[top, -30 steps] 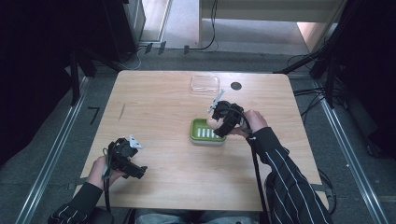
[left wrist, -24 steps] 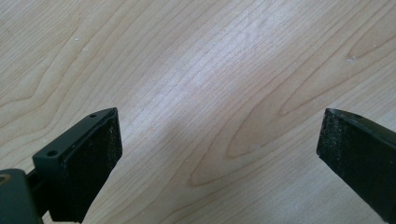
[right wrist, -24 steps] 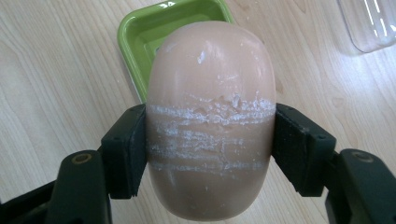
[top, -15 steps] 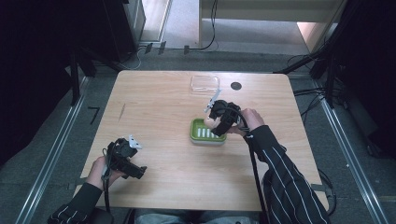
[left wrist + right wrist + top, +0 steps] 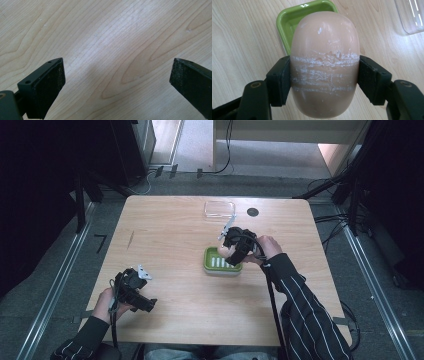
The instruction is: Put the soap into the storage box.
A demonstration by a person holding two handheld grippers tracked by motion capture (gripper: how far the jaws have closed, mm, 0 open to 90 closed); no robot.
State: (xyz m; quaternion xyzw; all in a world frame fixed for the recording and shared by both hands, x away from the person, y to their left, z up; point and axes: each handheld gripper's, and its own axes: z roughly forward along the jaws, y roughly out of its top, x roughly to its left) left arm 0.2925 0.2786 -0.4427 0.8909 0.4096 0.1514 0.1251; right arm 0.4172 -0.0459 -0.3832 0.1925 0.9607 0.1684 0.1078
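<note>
The soap (image 5: 324, 65) is clamped between the right gripper (image 5: 235, 247) jaws, hanging over the green dish (image 5: 294, 20). Over the last second the gripper has drifted slightly left and forward above the dish, so a placing into it looks near, though its height above the dish is hard to judge. The left gripper (image 5: 134, 290) rests agape, empty, on the table (image 5: 170, 230). A clear lid (image 5: 219, 209) lies beyond.

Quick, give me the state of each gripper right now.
Left gripper: open, jaws wide apart over bare table, holding nothing.
Right gripper: shut on the peach soap bar, over the green dish.
</note>
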